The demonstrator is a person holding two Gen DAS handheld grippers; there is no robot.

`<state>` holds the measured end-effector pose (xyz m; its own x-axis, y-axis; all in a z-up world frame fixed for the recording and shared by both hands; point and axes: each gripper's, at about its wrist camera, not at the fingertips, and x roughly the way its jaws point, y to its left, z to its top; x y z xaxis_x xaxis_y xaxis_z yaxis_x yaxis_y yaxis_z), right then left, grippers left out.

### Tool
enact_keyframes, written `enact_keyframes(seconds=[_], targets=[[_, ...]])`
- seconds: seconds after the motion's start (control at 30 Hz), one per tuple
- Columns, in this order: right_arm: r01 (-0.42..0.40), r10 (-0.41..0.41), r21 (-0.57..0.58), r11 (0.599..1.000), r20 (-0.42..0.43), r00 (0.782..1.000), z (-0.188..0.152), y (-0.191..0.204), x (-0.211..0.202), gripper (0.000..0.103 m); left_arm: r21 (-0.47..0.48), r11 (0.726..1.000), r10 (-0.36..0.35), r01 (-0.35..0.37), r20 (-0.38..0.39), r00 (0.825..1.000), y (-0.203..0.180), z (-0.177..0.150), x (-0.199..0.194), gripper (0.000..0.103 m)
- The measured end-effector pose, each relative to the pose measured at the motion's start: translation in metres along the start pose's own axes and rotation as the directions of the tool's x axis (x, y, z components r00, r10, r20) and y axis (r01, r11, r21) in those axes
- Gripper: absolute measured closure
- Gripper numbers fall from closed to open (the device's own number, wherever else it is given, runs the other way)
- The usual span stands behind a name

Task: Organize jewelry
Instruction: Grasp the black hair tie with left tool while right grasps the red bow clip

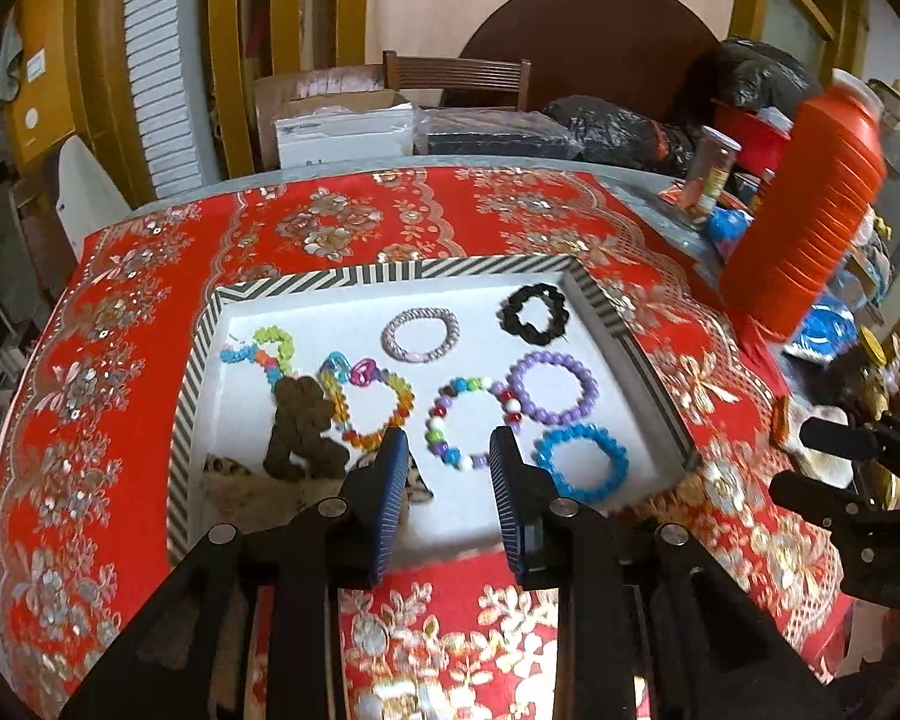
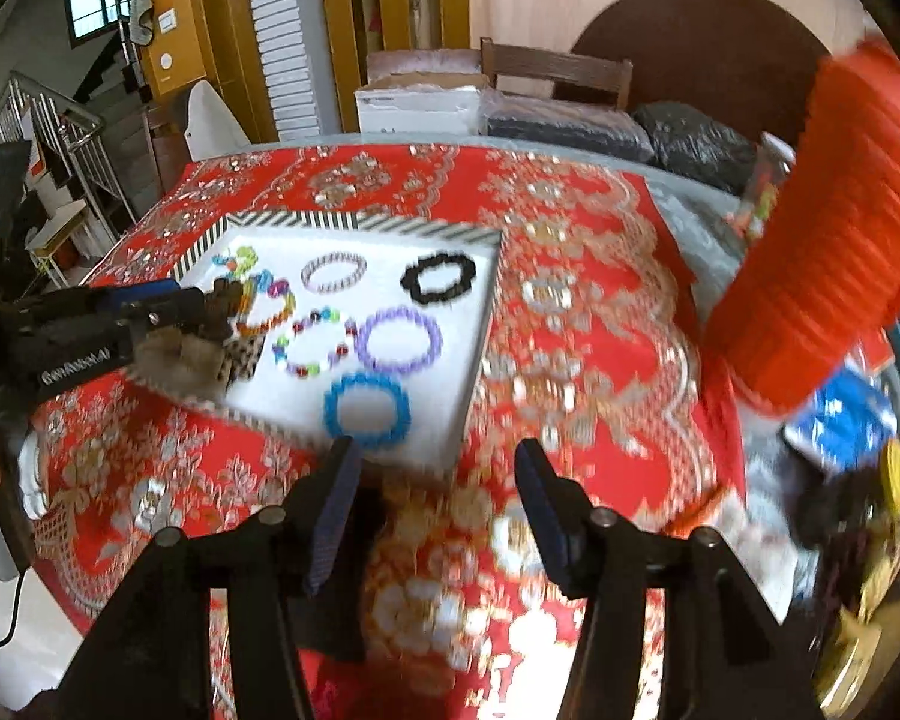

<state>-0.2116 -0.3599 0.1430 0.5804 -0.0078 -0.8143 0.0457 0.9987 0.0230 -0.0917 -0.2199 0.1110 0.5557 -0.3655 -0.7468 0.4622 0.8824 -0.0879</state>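
The left gripper (image 1: 448, 450) hangs over the near part of the tray (image 1: 390, 272), its two blue ribbed fingers (image 1: 390, 480) spread wide with nothing between them. Framed in that gap lies the mixed-colour bead bracelet (image 1: 471, 420), flat on the tray's white floor. The right gripper (image 2: 438, 468) waits off the tray's near right corner, over the red embroidered cloth on the worktop (image 2: 570, 312); its fingers (image 2: 336, 510) are also wide apart and empty.

Just right of the mixed bracelet sit the purple bead bracelet (image 1: 552, 387), touching or almost touching it, and the blue bead bracelet (image 1: 582, 462) nearer the camera. To the left lie an orange-and-yellow bracelet with heart charms (image 1: 369, 402) and a brown fuzzy piece (image 1: 303, 432) partly over it. Farther back are a pale woven bangle (image 1: 420, 334), a black scrunchie (image 1: 534, 306) and a tangle of green and blue beads (image 1: 264, 351).

These bracelets look light, probably hard plastic beads on elastic, so each loop should flex and sag if lifted at one point, and smooth round beads may slip or roll under a pinch. The safest hold is likely across the strand at the loop's open side, away from neighbours, with the ribbed faces closing on two or three beads. The scrunchie and brown piece look soft and forgiving.

Every loop lies flat, opening upward; being near-circular, none has a marked long axis, though the mixed bracelet is slightly stretched toward the far-right corner.
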Motion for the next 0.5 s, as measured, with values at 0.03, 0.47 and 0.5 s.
enact_keyframes(seconds=[0.03, 0.47, 0.5], targets=[[0.002, -0.002, -0.005, 1.000, -0.001, 1.000, -0.008, 0.000, -0.005, 0.047, 0.002, 1.000, -0.002, 0.002, 0.001, 1.000, -0.001, -0.003, -0.004, 0.076], [-0.033, 0.035, 0.028, 0.999, -0.057, 0.998, -0.092, -0.006, -0.028, 0.046, -0.065, 0.994, -0.088, 0.085, -0.054, 0.995, 0.008, -0.050, -0.024, 0.076], [-0.048, 0.049, 0.028, 0.998, -0.061, 0.997, -0.099, -0.004, -0.027, 0.046, -0.080, 0.992, -0.101, 0.095, -0.068, 0.993, 0.009, -0.055, -0.021, 0.076]])
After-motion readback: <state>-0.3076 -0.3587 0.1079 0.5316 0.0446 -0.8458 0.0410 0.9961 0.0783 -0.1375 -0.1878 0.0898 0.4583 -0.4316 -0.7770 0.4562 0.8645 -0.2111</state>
